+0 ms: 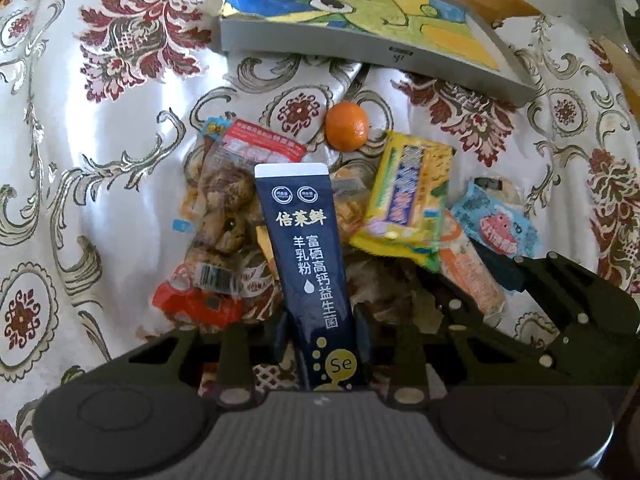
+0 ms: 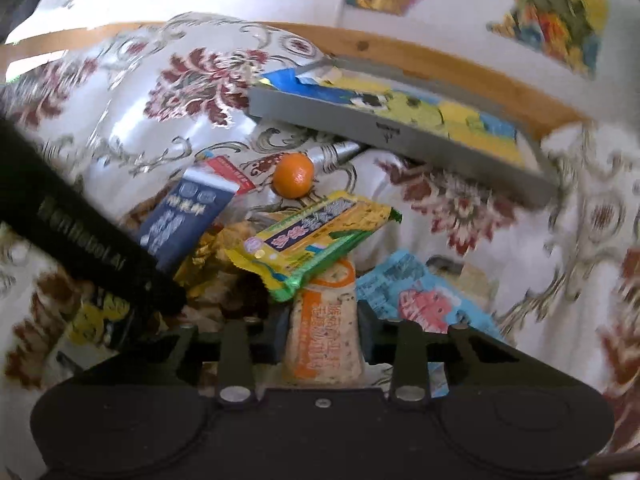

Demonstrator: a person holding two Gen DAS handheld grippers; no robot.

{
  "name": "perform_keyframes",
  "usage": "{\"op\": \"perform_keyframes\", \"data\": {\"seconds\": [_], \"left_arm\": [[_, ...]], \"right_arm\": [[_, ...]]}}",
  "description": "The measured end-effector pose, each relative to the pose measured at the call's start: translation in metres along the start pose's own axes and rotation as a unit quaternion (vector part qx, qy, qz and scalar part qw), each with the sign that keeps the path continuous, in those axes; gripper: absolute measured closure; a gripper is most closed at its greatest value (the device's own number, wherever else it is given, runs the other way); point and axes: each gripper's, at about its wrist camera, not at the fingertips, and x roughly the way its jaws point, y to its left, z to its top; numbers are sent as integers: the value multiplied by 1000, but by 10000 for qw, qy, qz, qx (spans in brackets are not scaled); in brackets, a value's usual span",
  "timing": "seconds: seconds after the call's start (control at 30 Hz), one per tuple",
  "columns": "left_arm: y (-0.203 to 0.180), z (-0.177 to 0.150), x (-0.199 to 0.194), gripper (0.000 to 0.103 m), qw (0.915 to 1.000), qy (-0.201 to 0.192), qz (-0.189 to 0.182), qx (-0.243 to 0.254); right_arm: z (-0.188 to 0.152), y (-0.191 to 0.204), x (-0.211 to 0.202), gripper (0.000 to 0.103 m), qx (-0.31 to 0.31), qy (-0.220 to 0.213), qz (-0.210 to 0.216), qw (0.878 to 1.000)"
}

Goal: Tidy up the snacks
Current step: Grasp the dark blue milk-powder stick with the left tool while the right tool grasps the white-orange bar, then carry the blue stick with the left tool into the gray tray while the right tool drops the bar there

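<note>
Fingers: we note left gripper pinching navy sachet; right gripper pinching orange-white bar. Tangerine beside pile.

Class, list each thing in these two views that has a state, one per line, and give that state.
Left hand-held gripper: shut on the dark blue powder sachet.
Dark blue powder sachet: sealed, gripped at its lower end.
Right hand-held gripper: shut on the orange-and-white snack bar.
Orange-and-white snack bar: wrapped, held.
Yellow-green biscuit pack: sealed, lying on the pile.
Small orange mandarin: whole, unpeeled.
</note>
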Motion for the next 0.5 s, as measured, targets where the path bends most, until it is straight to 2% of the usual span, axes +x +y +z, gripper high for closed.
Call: {"op": "perform_keyframes", "data": {"seconds": [0.2,0.23,0.37,0.5], "left_arm": [[-4,-1,-15,68,9998,-185,-8,-7],[-5,-2,-18,68,9998,-213,-4,-1],[-8,-3,-27,68,9995,-319,14,-6],[-12,-5,-37,68,9991,-428,4,-59]], "right_arm": [[-3,24,-13,68,-1221,-212,-281,9919],[-3,25,-15,68,-1270,-210,-216,9914],[-4,27,-23,68,-1660,-306,-418,9848],[-3,21,-32,68,-1750,-307,-513,9828]]}}
